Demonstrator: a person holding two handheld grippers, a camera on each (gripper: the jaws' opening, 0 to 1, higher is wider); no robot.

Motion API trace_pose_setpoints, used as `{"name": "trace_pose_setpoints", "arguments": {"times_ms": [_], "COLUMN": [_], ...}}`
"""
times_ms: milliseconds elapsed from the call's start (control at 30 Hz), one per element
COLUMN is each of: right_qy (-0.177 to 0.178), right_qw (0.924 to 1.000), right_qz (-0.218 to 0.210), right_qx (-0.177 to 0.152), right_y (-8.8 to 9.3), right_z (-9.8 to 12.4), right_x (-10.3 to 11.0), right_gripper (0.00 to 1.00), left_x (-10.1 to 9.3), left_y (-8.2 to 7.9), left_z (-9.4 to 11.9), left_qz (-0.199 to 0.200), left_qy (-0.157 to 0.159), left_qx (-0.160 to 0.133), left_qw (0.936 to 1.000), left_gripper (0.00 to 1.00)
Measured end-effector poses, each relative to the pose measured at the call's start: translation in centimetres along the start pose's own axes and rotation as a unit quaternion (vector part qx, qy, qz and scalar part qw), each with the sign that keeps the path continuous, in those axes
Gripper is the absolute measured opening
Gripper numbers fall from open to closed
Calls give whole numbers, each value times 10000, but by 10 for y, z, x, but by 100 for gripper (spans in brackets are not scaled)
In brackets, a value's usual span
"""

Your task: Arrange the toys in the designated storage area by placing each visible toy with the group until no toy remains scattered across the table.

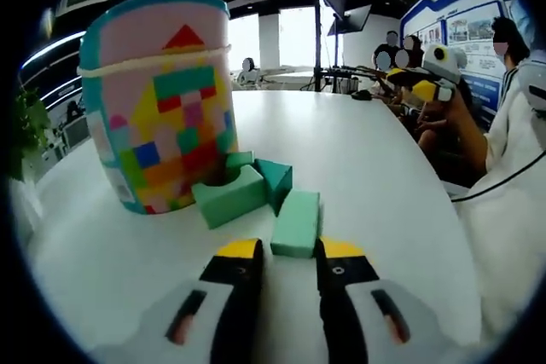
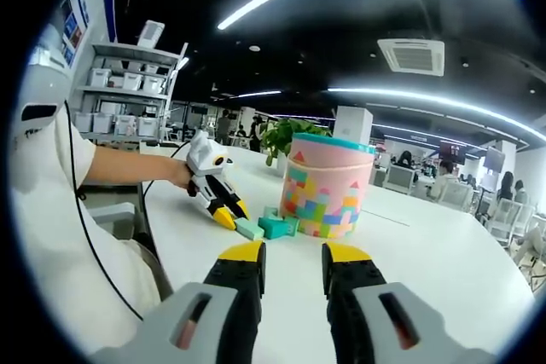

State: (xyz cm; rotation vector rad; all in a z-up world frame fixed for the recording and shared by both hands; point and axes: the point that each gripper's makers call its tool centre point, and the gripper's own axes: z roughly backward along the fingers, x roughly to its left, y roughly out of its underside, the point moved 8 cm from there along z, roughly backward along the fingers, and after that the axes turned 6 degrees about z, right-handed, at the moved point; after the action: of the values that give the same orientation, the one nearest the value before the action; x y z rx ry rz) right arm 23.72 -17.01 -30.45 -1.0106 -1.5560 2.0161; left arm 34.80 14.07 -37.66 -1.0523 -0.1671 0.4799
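Toy blocks in green foam lie in a small cluster (image 1: 247,187) on the white counter (image 1: 367,151), touching the foot of a tall pink tub (image 1: 162,100) printed with coloured squares. Nearest that tub's cluster lies one loose green block (image 1: 296,222), and the left tongs (image 1: 288,253) stand spread just short of it, their yellow tips either side of its near end without pinching it. Well back from the tub, the right tongs (image 2: 293,255) hover spread and empty above the counter, and from there the left tongs (image 2: 223,209) show at the blocks beside the tub (image 2: 326,187).

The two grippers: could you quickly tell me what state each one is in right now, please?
Left gripper: open, its tips at a green block, not clamping it.
Right gripper: open, holding nothing.
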Motion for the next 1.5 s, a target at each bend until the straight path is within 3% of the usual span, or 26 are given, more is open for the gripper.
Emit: {"name": "trace_pose_setpoints", "arguments": {"times_ms": [1000, 1067, 1500], "right_qy": [-16, -15, -19], "right_qw": [10000, 10000, 10000], "right_qz": [4, 2, 6], "right_qx": [15, 14, 27], "right_y": [0, 0, 1], "right_z": [-1, -1, -2], "right_x": [0, 0, 0], "right_gripper": [26, 26, 26], "left_x": [6, 6, 7], "left_y": [2, 3, 3], "left_z": [3, 3, 2], "left_qz": [-7, -13, 31], "left_qy": [-11, -76, -148], "left_qx": [-48, -55, -88], "left_qw": [10000, 10000, 9998], "left_gripper": [26, 22, 21]}}
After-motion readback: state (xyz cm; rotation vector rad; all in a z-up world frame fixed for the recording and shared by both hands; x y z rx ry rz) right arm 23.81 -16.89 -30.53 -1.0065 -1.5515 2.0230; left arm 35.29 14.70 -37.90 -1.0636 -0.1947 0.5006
